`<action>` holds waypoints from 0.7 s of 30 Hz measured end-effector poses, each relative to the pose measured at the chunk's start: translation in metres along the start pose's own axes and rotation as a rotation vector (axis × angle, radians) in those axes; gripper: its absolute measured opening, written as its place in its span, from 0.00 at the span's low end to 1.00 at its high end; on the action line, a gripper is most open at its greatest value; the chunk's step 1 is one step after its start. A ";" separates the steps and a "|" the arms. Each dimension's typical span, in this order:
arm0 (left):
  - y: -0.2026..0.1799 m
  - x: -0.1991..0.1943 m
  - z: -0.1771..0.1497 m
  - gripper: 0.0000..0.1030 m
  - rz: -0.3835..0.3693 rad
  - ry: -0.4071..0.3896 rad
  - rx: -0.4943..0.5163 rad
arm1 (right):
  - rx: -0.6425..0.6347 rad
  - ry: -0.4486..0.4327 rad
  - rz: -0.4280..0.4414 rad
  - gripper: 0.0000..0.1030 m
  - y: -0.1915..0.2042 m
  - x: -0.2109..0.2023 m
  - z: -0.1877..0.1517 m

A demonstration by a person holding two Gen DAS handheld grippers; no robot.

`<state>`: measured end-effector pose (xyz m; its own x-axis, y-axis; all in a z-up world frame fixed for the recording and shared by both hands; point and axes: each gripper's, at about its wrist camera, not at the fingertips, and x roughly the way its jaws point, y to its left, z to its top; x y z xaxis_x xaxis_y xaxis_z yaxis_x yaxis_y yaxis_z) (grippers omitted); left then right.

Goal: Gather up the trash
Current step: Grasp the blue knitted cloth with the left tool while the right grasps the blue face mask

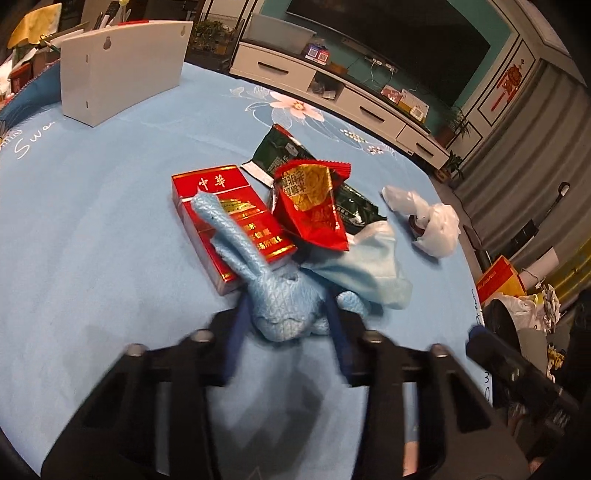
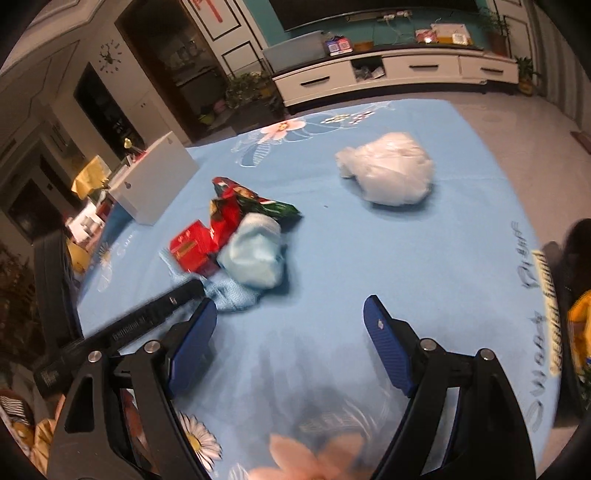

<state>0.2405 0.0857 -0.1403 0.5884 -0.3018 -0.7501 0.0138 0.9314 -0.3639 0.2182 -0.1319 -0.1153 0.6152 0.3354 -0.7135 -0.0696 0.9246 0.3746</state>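
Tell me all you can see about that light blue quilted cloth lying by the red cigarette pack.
The light blue cloth looks like soft fabric with a diamond-stitched weave, crumpled and twisted. One long end rises over the red cigarette pack and rests on it; the bunched end sits between the left tongs, whose blue fingers press it from both sides. It lies on the blue tablecloth, beside a pale blue mask.

A home living room. A wall television [image 1: 388, 33] hangs above a long white media cabinet [image 2: 395, 72]. A wall clock [image 2: 110, 56] sits far left.
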 end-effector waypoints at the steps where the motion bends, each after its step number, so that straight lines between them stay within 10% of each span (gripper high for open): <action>1: 0.002 0.001 0.000 0.32 -0.006 -0.001 -0.005 | 0.004 0.000 0.017 0.78 0.002 0.007 0.005; 13: 0.022 -0.037 -0.005 0.27 -0.038 -0.018 0.025 | -0.034 0.088 0.082 0.71 0.023 0.067 0.029; 21: 0.034 -0.051 -0.005 0.27 -0.013 -0.034 0.018 | -0.060 0.119 0.048 0.19 0.026 0.073 0.020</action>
<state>0.2065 0.1313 -0.1171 0.6156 -0.3071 -0.7258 0.0364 0.9311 -0.3630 0.2770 -0.0870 -0.1454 0.5130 0.3949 -0.7622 -0.1459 0.9151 0.3759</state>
